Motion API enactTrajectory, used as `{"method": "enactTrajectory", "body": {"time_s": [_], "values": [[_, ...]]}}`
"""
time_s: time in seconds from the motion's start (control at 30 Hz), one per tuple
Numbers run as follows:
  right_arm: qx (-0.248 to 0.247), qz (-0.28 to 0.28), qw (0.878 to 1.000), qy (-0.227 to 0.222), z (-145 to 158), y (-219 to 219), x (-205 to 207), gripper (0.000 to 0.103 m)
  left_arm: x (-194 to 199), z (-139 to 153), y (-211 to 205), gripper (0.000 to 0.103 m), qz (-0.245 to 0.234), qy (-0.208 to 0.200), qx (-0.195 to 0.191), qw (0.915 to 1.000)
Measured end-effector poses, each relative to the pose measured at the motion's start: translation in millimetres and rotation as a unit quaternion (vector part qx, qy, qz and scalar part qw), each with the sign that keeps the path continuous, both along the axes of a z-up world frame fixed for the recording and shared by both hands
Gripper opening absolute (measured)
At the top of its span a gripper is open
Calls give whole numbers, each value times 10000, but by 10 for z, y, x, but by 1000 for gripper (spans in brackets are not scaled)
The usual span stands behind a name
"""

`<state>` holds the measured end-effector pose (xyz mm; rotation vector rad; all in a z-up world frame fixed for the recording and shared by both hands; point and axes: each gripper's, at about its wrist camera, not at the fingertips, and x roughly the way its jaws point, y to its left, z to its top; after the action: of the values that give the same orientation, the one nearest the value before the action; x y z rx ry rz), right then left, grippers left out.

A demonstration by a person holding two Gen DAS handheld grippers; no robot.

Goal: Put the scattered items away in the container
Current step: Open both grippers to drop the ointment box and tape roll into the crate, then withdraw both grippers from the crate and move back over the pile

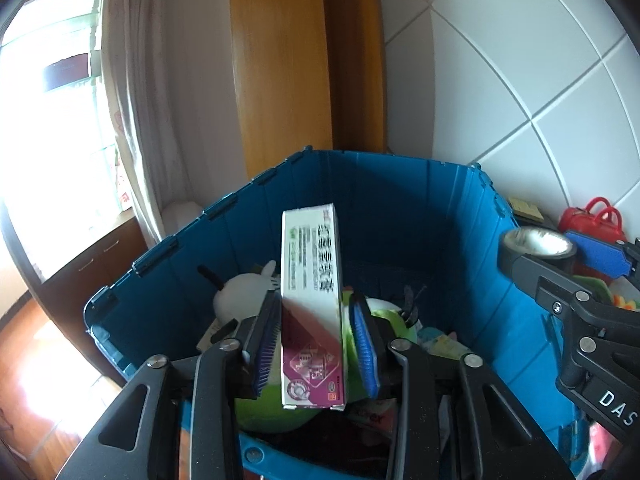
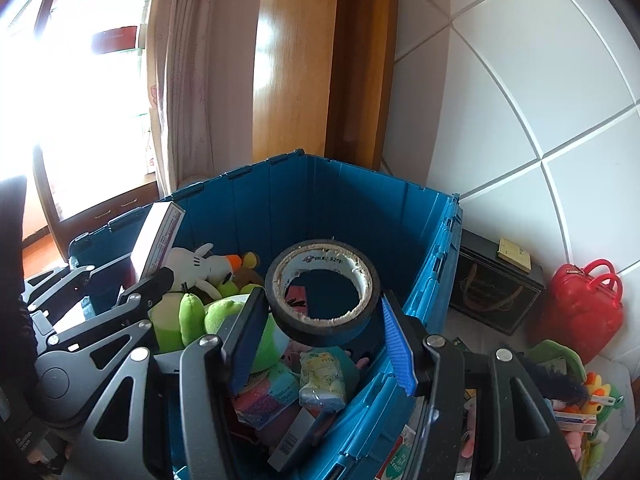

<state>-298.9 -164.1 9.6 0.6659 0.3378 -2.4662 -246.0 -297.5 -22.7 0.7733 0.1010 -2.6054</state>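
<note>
My left gripper (image 1: 316, 340) is shut on a tall white, green and purple carton (image 1: 312, 308), held upright over the open blue crate (image 1: 400, 184). The carton also shows in the right wrist view (image 2: 158, 240). My right gripper (image 2: 324, 332) is shut on a roll of black tape (image 2: 323, 292), held over the crate (image 2: 360, 192) near its right wall. The tape and right gripper show at the right of the left wrist view (image 1: 536, 248). Inside the crate lie a white plush (image 2: 204, 262), a green plush (image 2: 224, 316), packets and boxes.
Outside the crate on the right stand a red handbag (image 2: 584, 308), a black box (image 2: 496, 292) with a small yellow pack on it, and a pile of small toys and packets (image 2: 580, 400). A tiled wall rises behind; a wooden door frame and curtain stand at the back.
</note>
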Motion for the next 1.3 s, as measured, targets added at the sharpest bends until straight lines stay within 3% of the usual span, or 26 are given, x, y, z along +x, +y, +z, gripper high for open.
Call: {"method": "enactTrajectory", "body": {"time_s": [0.03, 0.07, 0.13, 0.2, 0.7, 0.8, 0.9, 1.3], "values": [[24, -6, 10000, 11, -4, -13, 2, 55, 7, -5, -4, 78, 3, 19, 15, 10000], [46, -33, 10000, 24, -10, -16, 7, 56, 27, -3, -1, 81, 77, 53, -50, 9999], [94, -136, 9998, 71, -19, -18, 8, 73, 58, -1, -7, 83, 137, 82, -111, 9998], [128, -221, 9996, 102, -27, -15, 8, 82, 72, -9, -25, 83, 81, 23, 24, 10000], [87, -510, 9986, 146, 18, 277, 166, 83, 252, 54, 235, 84, -96, 94, 110, 9998], [2, -670, 9976, 144, 43, 477, 229, 89, 288, 87, 384, 88, -201, 116, 121, 9997], [-63, -840, 9964, 128, 53, 708, 305, 99, 307, 99, 589, 88, -319, 103, 77, 9994], [-321, -1698, 9849, 30, -10, 2043, 565, 100, 299, 111, 1891, 89, -1157, 40, 50, 9933]]}}
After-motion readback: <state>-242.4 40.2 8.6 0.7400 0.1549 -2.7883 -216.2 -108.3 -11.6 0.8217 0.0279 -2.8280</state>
